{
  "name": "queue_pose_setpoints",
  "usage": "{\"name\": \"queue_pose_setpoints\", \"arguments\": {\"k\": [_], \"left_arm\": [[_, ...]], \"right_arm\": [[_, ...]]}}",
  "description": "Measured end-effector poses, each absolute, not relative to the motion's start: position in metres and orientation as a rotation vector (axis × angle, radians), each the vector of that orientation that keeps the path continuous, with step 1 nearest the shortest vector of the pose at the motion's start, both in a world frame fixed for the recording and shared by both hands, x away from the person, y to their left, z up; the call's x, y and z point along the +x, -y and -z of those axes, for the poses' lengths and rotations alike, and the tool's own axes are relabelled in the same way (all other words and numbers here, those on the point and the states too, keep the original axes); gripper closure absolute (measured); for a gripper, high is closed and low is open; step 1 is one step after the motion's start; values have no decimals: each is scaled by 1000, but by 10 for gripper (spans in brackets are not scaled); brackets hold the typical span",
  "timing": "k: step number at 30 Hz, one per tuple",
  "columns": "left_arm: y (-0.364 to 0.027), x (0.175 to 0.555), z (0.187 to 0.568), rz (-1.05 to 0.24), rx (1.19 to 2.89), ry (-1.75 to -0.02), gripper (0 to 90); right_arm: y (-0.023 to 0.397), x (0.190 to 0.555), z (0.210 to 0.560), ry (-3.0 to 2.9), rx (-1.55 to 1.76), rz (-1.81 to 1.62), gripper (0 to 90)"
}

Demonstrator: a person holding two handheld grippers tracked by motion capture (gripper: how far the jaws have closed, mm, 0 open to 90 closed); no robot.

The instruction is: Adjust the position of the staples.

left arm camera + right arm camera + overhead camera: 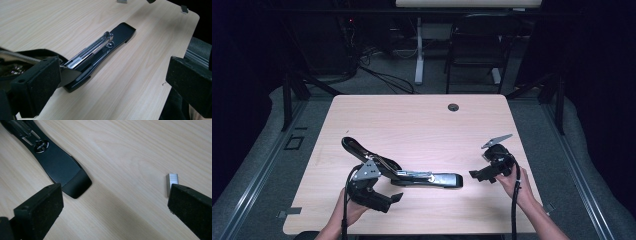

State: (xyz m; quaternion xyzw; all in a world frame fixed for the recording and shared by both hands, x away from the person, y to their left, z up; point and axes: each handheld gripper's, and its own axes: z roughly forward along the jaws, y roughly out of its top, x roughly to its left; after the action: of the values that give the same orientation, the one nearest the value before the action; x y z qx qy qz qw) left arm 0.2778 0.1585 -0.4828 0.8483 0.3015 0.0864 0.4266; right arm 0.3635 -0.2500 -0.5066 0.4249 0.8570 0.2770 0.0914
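Stapler (412, 175): black and long, lies flat on the wooden table (412, 120), near the person's edge, between the two grippers
Stapler top: swung open and back, the black lid (354, 146) sticks up toward the left, the shiny metal rail (92, 48) lies along the base
Stapler front end: a wide flat black tip (72, 182), it points toward the right gripper
Left gripper (384, 197): held in the person's left hand (347, 210), just beside the open back end of the stapler, on the near side
Left gripper jaws: wide apart and let go, nothing is pinched; in the left gripper view one black jaw sits in front of the stapler's back end, I cannot tell if it touches
Right gripper (477, 175): held in the person's right hand (512, 185), near the stapler's front tip but apart from it
Right gripper jaws: as wide as they go, holding nothing, bare table between them
Strip of staples (172, 181): small and silver, lies on the table just above the right jaw in the right gripper view, apart from the stapler
Table hole (453, 107): small round dark hole at the far edge
Chair (477, 45): dark, stands on the floor behind the table
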Motion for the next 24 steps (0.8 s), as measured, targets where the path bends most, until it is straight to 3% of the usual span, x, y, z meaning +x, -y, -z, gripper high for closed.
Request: {"name": "queue_pose_setpoints", "arguments": {"k": [9,19,24], "left_arm": [[-165,283,487,-216,2121,-793,2],[-162,284,489,-220,2137,-779,2],[-162,285,489,-226,2141,-776,2]], "right_arm": [[268,379,509,-2499,1345,-793,22],[276,409,518,-2439,1409,-774,158],[271,423,529,-2470,1419,-685,375]]}}
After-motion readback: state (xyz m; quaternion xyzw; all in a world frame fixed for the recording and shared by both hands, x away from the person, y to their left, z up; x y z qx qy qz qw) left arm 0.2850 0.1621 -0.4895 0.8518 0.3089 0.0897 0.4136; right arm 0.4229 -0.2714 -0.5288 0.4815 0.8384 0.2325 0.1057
